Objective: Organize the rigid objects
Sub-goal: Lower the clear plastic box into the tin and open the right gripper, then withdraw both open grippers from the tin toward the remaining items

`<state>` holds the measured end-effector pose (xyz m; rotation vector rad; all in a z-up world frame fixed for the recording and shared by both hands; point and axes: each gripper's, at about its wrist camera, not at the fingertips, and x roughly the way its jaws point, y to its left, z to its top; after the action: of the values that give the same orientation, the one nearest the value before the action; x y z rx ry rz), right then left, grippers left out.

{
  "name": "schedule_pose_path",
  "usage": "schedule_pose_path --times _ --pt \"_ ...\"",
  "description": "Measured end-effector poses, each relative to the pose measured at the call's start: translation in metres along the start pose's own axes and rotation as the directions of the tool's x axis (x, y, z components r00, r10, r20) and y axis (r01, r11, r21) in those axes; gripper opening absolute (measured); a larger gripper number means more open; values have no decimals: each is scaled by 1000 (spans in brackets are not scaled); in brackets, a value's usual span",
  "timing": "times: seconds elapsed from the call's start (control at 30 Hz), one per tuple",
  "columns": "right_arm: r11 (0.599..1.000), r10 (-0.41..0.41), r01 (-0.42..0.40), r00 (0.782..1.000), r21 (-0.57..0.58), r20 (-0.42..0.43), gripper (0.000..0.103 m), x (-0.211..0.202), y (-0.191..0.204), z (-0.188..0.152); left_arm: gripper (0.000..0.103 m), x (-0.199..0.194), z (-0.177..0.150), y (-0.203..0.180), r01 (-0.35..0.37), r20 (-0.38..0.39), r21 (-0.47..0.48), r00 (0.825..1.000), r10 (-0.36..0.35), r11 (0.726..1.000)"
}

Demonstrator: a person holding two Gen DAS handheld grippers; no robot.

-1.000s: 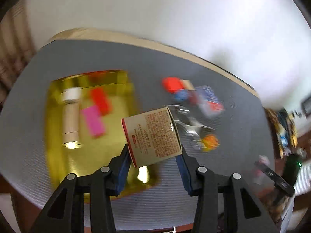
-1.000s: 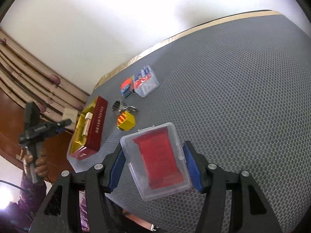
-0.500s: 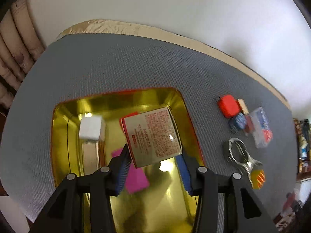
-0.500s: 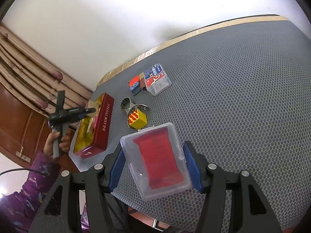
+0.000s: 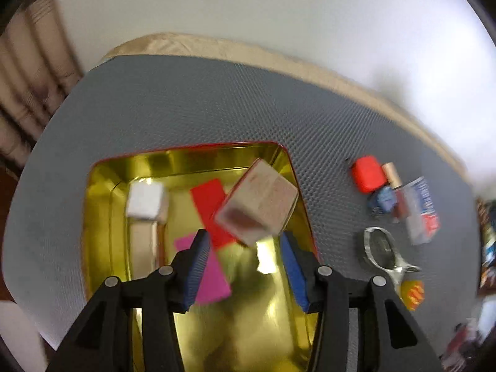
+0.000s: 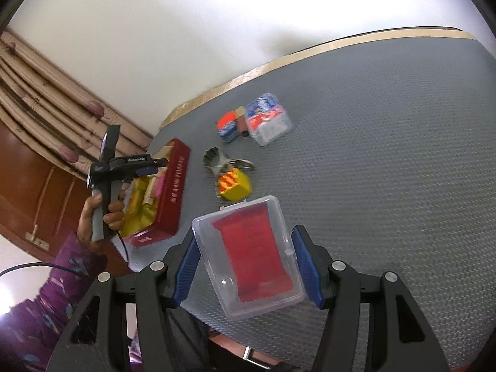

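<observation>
My left gripper (image 5: 245, 263) is open above the gold-lined red tin (image 5: 105, 217). The small beige printed box (image 5: 259, 203) is out of its fingers, blurred and tilted over the tin's right side. In the tin lie a white-capped bottle (image 5: 144, 217), a red block (image 5: 210, 207) and a pink block (image 5: 212, 279). My right gripper (image 6: 245, 266) is shut on a clear plastic case with a red card inside (image 6: 251, 254), held above the grey mat. The tin also shows in the right wrist view (image 6: 172, 192), with the left gripper (image 6: 124, 167) over it.
On the grey mat (image 5: 186, 102) right of the tin lie a red cube (image 5: 367, 173), a blue piece (image 5: 383, 201), a clear card case (image 5: 420, 207), a metal clip (image 5: 381, 251) and a yellow block (image 5: 412, 291). A wall and a curtain (image 6: 46, 93) lie behind.
My left gripper opened and let go of the beige box, which tips forward over the tin. The right gripper still holds the clear case and has barely moved.
</observation>
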<state>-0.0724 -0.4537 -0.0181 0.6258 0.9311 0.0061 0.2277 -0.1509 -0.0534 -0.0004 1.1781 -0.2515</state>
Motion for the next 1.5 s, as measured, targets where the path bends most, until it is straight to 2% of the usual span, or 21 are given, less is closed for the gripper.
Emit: schedule_pose_path --times 0.1,0.17,0.23,0.3,0.33,0.43,0.57,0.73,0.8,0.97,1.17,1.27,1.37,1.4,1.5 --pt "998 26 -26 1000 -54 -12 56 9 25 7 48 -37 -29 23 43 78 -63 996 -38 997" --pt "993 56 -59 998 -100 -27 56 19 49 12 50 -65 -56 44 44 169 -109 985 -26 993" --pt "984 103 -110 993 -141 -59 56 35 78 19 57 -84 -81 64 -2 230 -172 972 42 985" --pt "972 139 -154 986 -177 -94 56 52 106 27 58 -96 -106 80 -17 265 -204 962 72 979" --pt "964 159 -179 980 -195 -115 56 63 121 32 58 -99 -115 86 -30 271 -212 959 88 977" --pt "944 200 -242 961 -223 -193 56 106 167 46 58 -106 -141 98 -143 288 -225 935 206 964" --pt "944 203 -267 934 -195 -294 56 177 213 62 58 -101 -160 102 -208 295 -215 918 266 954" --pt "970 113 -179 931 -164 -347 56 247 246 69 58 -101 -163 107 -176 286 -205 930 231 963" --pt "976 81 -145 934 -161 -348 56 264 252 69 58 -102 -163 109 -144 286 -208 937 201 967" --pt "992 31 -70 939 -102 -344 57 295 251 77 58 -99 -163 111 -143 272 -205 942 197 968" --pt "995 -14 -20 946 -100 -325 60 307 254 77 58 -88 -161 119 -121 207 -236 963 171 964" --pt "996 28 -53 952 -72 -304 61 292 251 79 58 -87 -162 121 -124 195 -248 965 174 961" --pt "992 101 -115 968 -50 -229 61 251 242 75 58 -88 -162 121 -129 197 -251 963 181 959" --pt "990 120 -133 972 -54 -201 64 235 238 72 58 -88 -163 120 -134 197 -248 963 185 959" --pt "988 105 -119 986 -102 -133 75 181 222 53 58 -89 -163 116 -135 193 -241 964 184 961"
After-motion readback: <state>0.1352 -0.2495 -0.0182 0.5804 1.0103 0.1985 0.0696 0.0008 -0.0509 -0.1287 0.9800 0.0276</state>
